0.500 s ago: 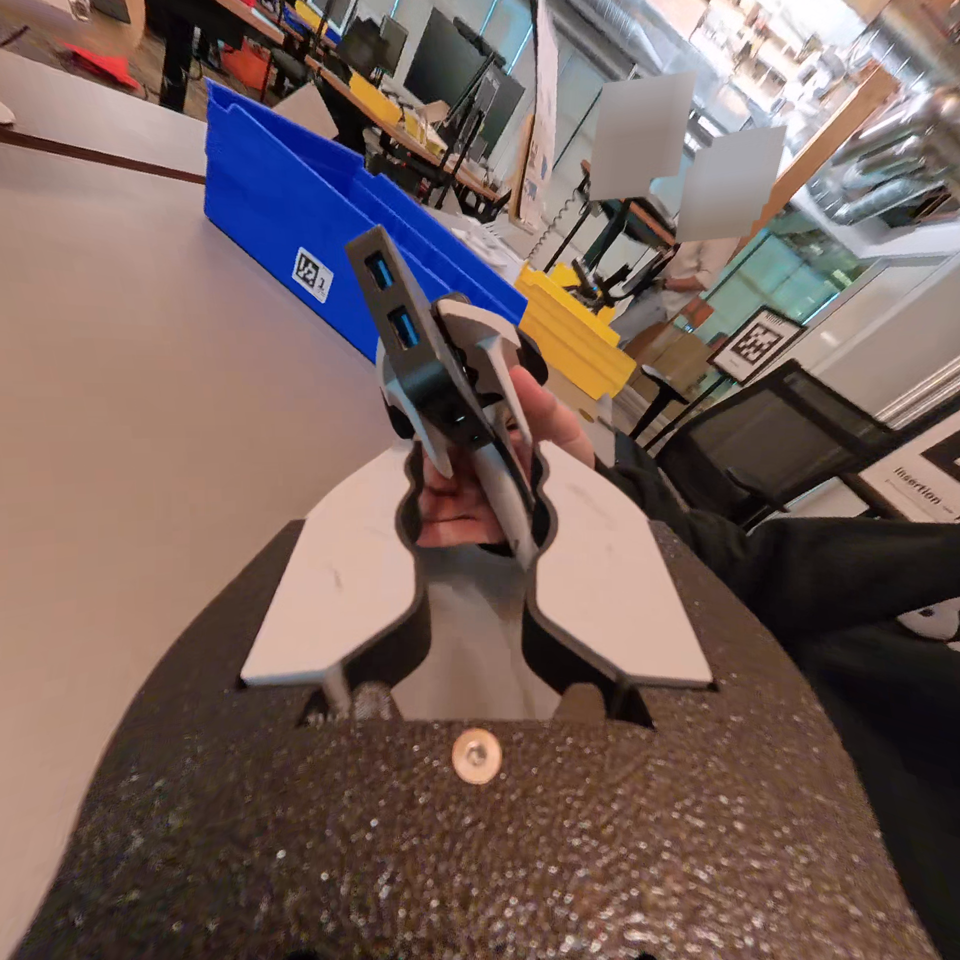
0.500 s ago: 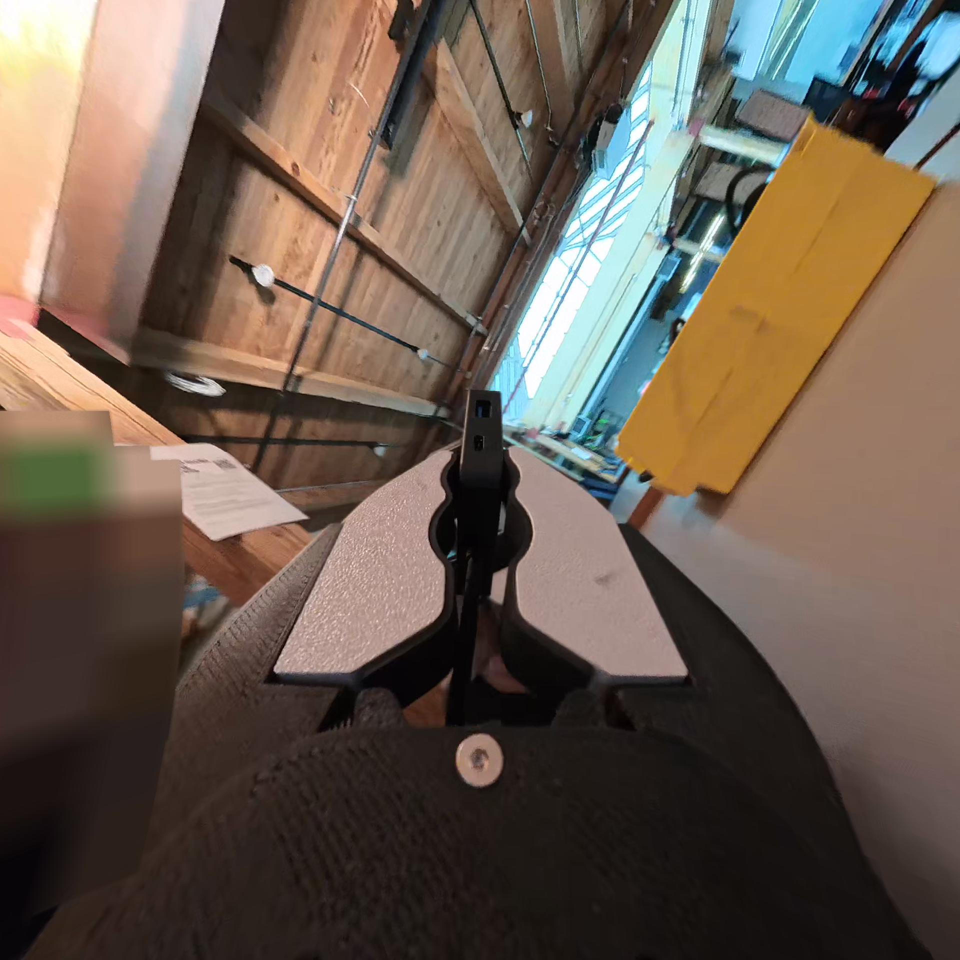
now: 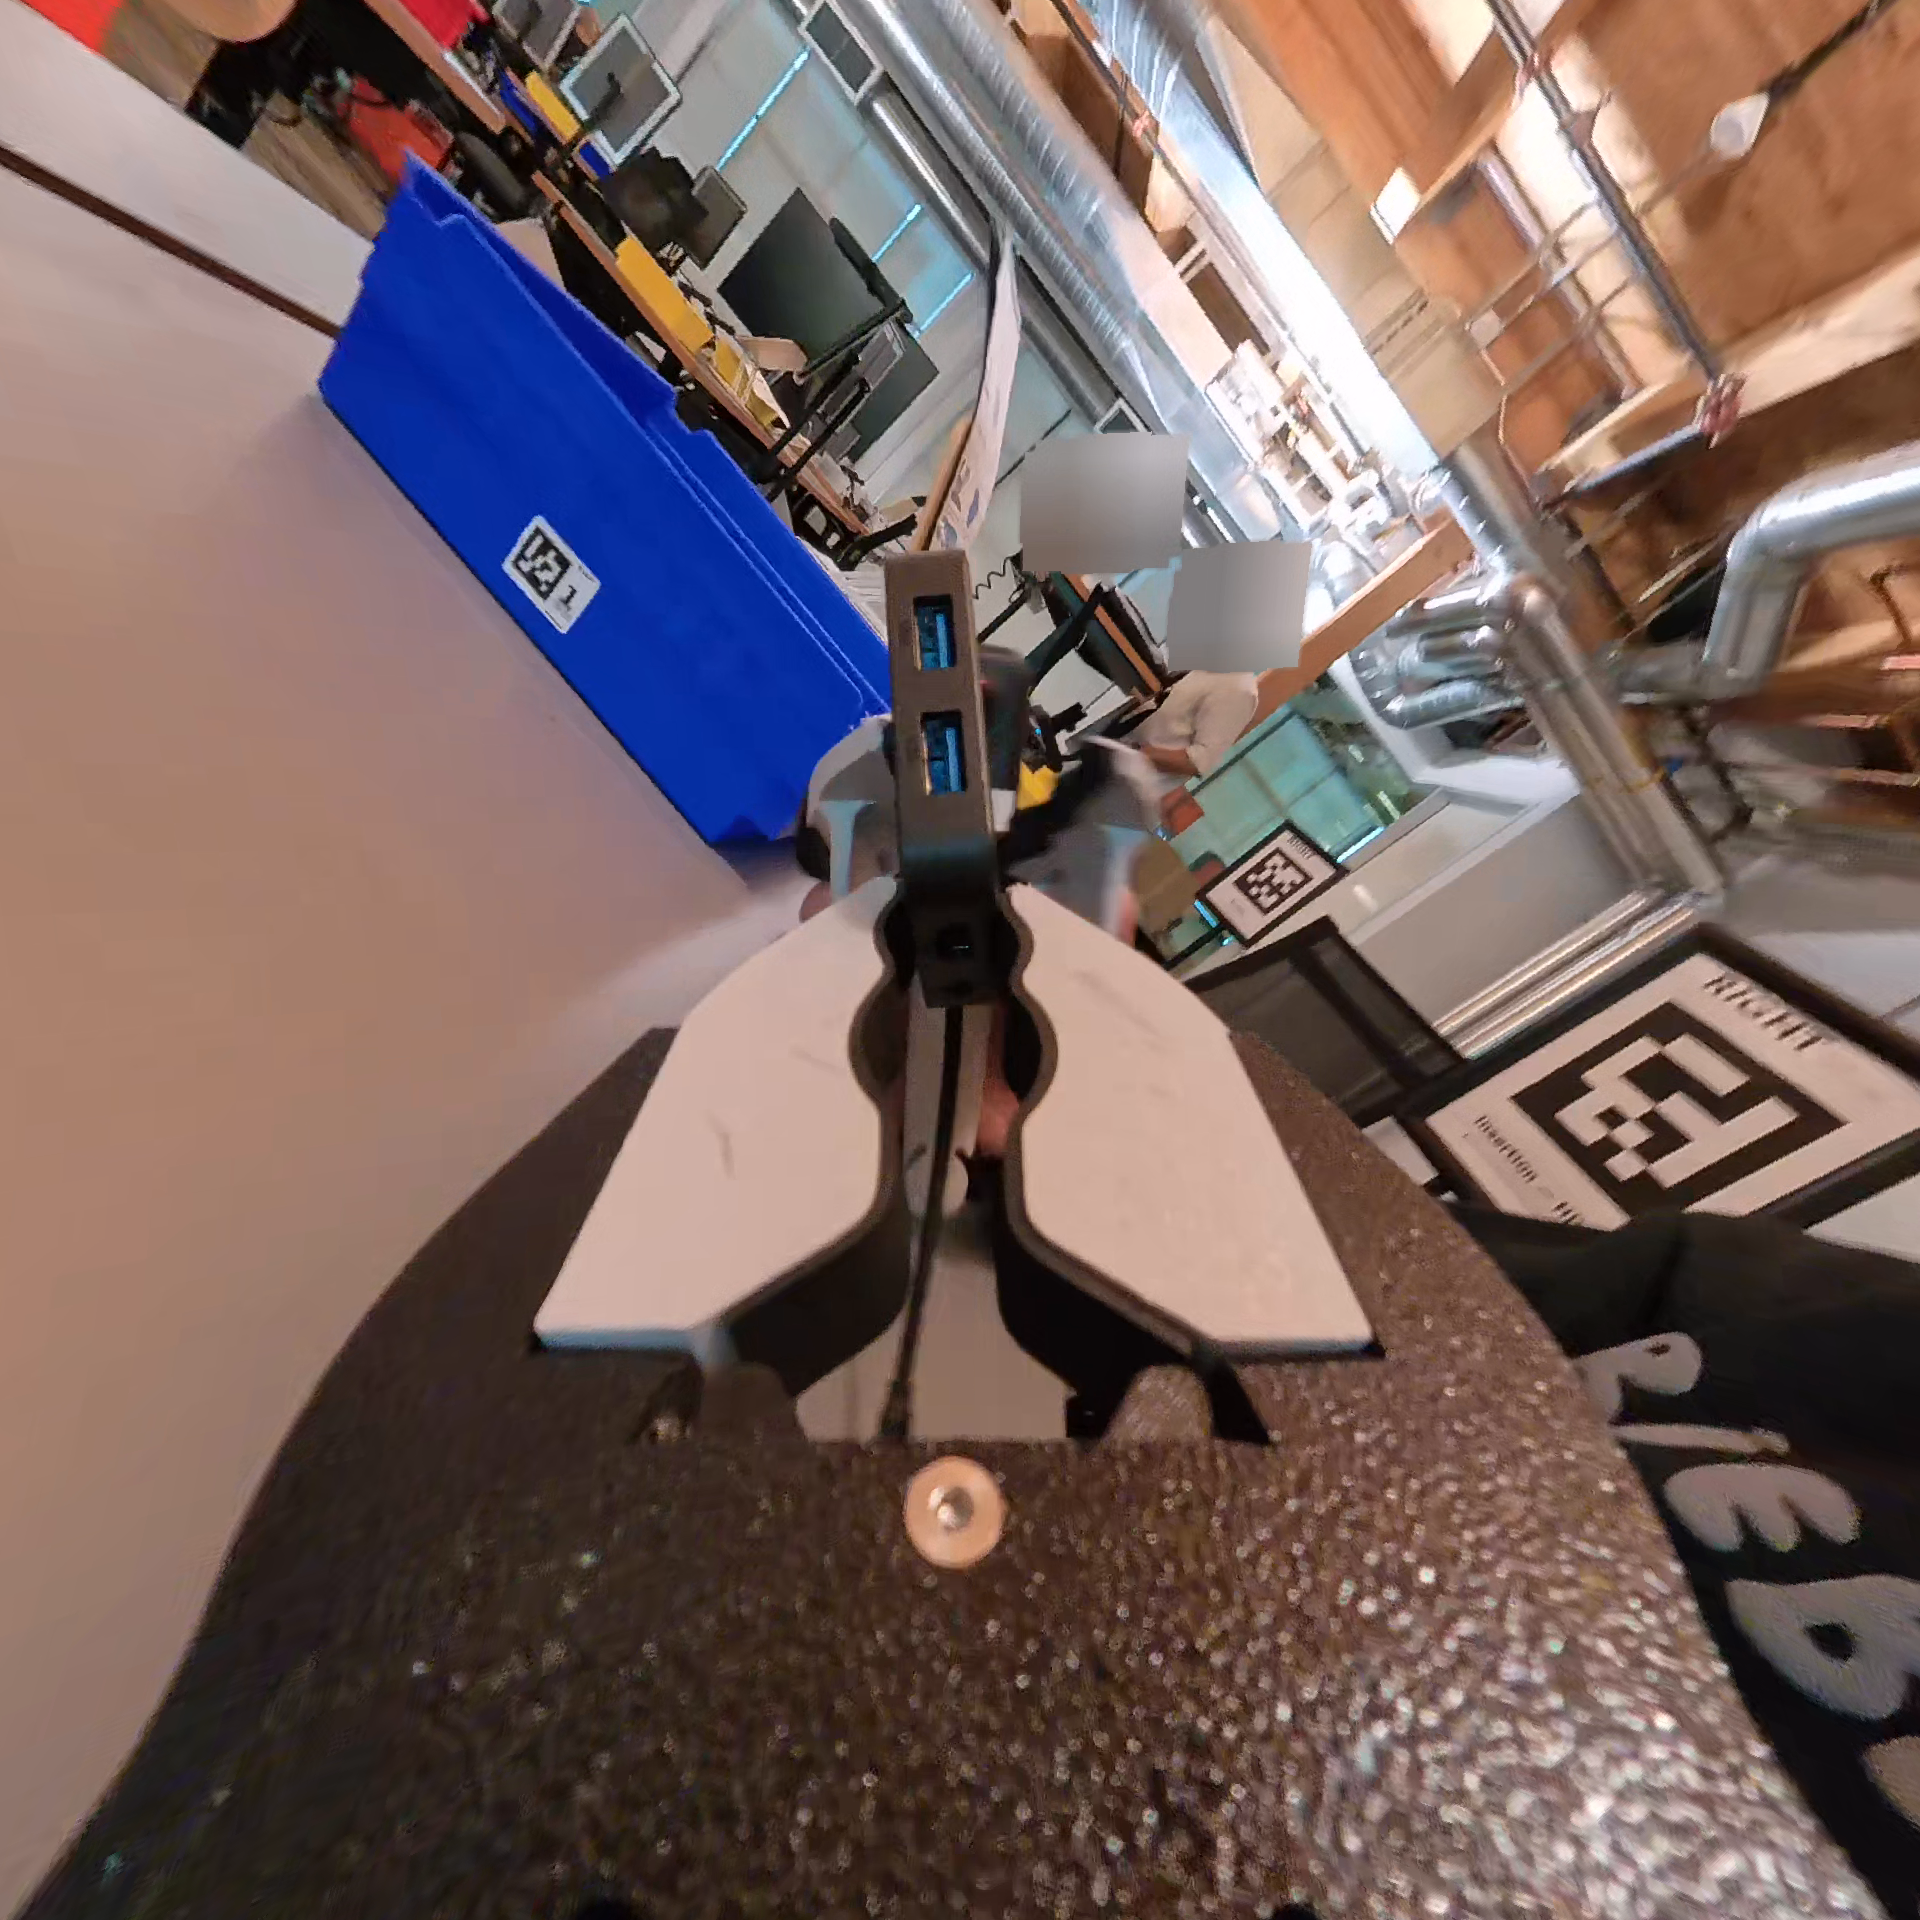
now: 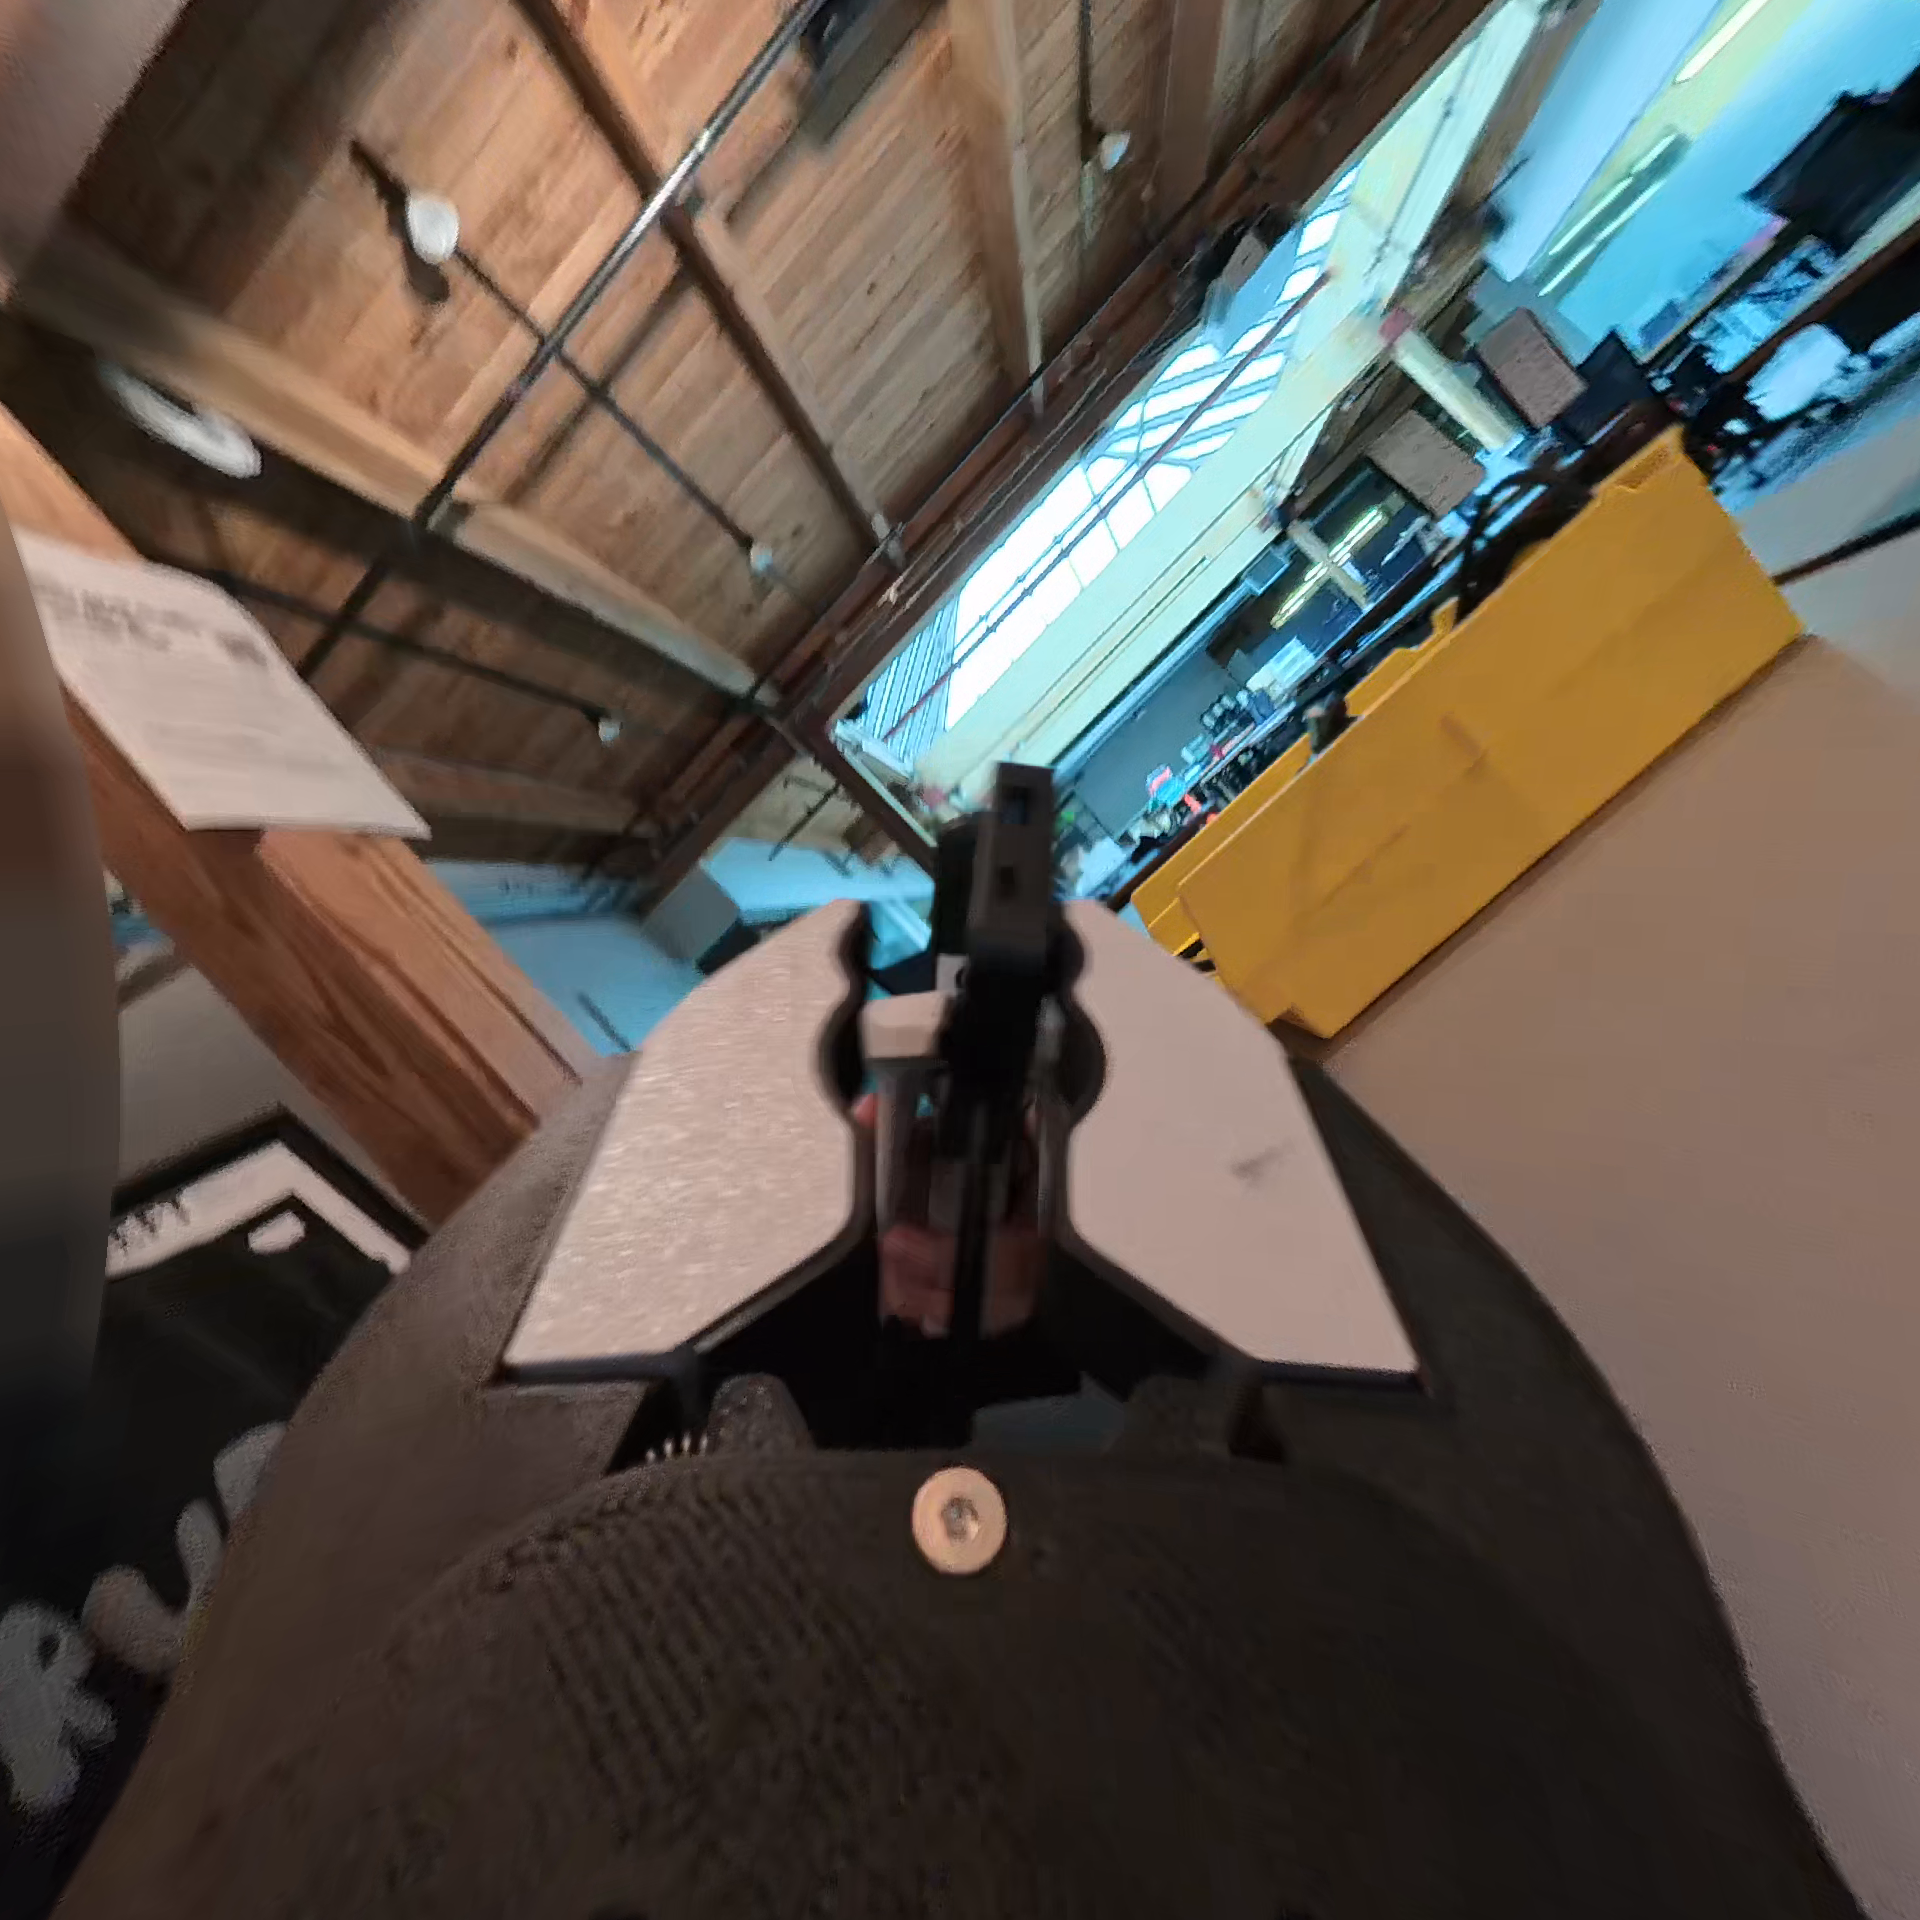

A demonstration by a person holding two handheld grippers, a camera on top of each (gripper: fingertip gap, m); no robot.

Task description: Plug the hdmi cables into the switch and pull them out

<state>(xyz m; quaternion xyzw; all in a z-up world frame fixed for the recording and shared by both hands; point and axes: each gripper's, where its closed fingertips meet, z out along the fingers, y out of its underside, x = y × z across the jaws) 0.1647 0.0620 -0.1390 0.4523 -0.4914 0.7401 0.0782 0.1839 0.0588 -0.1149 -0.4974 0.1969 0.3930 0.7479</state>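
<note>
A dark grey switch (image 3: 938, 727) with two blue ports stands on end in the air above the table. My left gripper (image 3: 951, 940) is shut on its lower end, and a thin black cable (image 3: 928, 1247) hangs from it down between the fingers. In the left wrist view the right gripper's grey fingers (image 3: 844, 805) stand spread on either side of the switch, just behind it. In the right wrist view the switch (image 4: 1008, 873) sits between the parted fingertips of my right gripper (image 4: 964, 935), close to the right one. One left finger (image 4: 906, 1023) shows in that gap. No HDMI plug is in view.
A blue bin (image 3: 582, 499) stands on the beige table (image 3: 260, 831) ahead on the left. A yellow bin (image 4: 1455, 790) stands on the table to the right. Black-and-white marker boards (image 3: 1662, 1112) and a person's black sleeve (image 3: 1714, 1455) are at the right.
The switch, held before only by the right gripper ahead of my open left fingers, now sits between the left fingertips, which have shut on it. The right fingers have parted.
</note>
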